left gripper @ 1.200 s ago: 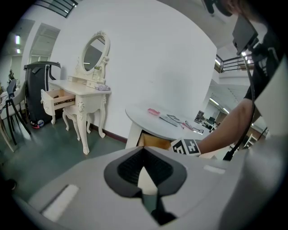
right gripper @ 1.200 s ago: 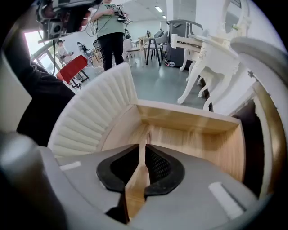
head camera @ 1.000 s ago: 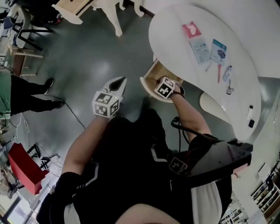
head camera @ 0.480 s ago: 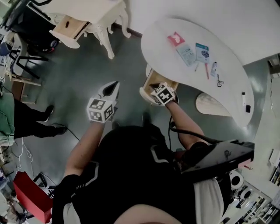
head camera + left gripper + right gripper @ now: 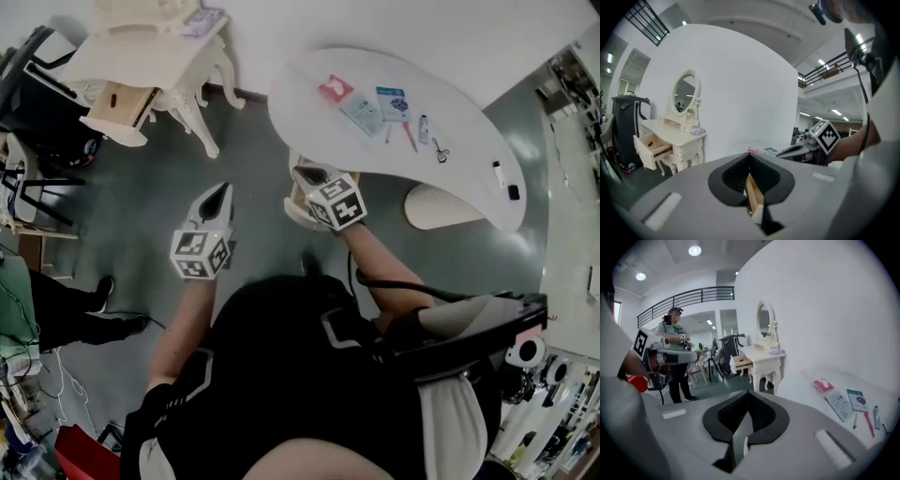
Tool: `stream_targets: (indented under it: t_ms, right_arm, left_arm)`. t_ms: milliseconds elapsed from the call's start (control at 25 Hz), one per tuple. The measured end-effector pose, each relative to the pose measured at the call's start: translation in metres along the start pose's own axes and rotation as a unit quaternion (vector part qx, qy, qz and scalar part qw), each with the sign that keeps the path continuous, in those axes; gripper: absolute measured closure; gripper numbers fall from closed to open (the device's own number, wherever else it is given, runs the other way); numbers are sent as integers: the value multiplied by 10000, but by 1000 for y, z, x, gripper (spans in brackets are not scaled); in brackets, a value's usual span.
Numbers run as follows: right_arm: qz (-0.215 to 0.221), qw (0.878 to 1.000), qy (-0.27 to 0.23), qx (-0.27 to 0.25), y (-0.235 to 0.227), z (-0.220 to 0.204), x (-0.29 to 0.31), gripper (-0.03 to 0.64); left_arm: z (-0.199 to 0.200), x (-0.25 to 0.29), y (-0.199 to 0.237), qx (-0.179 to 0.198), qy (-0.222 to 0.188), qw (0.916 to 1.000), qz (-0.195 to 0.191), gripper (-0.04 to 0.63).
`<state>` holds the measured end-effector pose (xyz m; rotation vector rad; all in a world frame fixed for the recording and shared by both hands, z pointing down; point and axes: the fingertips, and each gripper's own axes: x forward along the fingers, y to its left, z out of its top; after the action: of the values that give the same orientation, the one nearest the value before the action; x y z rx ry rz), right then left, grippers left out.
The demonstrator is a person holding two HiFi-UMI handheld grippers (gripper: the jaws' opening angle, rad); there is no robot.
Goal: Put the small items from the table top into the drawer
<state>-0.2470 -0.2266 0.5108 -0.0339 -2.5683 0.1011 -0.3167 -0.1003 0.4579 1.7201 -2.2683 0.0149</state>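
Several small items lie on the white oval table (image 5: 469,141): a red packet (image 5: 336,89) (image 5: 822,385), two blue and white packets (image 5: 361,114) (image 5: 393,101), a red pen (image 5: 410,137) and a small tube (image 5: 424,127). Under the table's near edge the drawer (image 5: 292,212) stands pulled out. My right gripper (image 5: 302,172) (image 5: 747,399) hovers over the drawer's front, shut with nothing in it. My left gripper (image 5: 222,190) (image 5: 750,161) is held over the floor to the left of the drawer, its jaws together and empty.
A cream dressing table (image 5: 141,66) with a mirror and its own open drawer stands at the back left. A person (image 5: 675,357) in a green top stands beyond it. A round white ribbed stool (image 5: 441,206) sits under the oval table's right part.
The head view has pulled back and now shows the whole oval table and the dressing table. Both grippers have risen a little; the right one stays at the drawer's front.
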Motion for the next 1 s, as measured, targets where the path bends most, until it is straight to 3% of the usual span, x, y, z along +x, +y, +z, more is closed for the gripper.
stream_targets:
  t_ms: [200, 360, 560, 1000]
  right_arm:
    - [-220, 9950, -911, 334, 9, 44, -35, 615]
    - [-415, 9904, -1279, 311, 13, 63, -52, 615]
    - [-731, 9871, -1408, 208, 13, 74, -66, 617]
    - [-776, 9844, -1554, 285, 18, 80, -72, 617]
  left_arm:
    - [23, -5, -12, 243, -334, 9987, -302, 595]
    - [41, -9, -16, 252, -567, 9974, -357, 595]
    - [50, -9, -21, 285, -601, 9965, -498, 595]
    - [51, -12, -23, 217, -624, 9957, -643, 595]
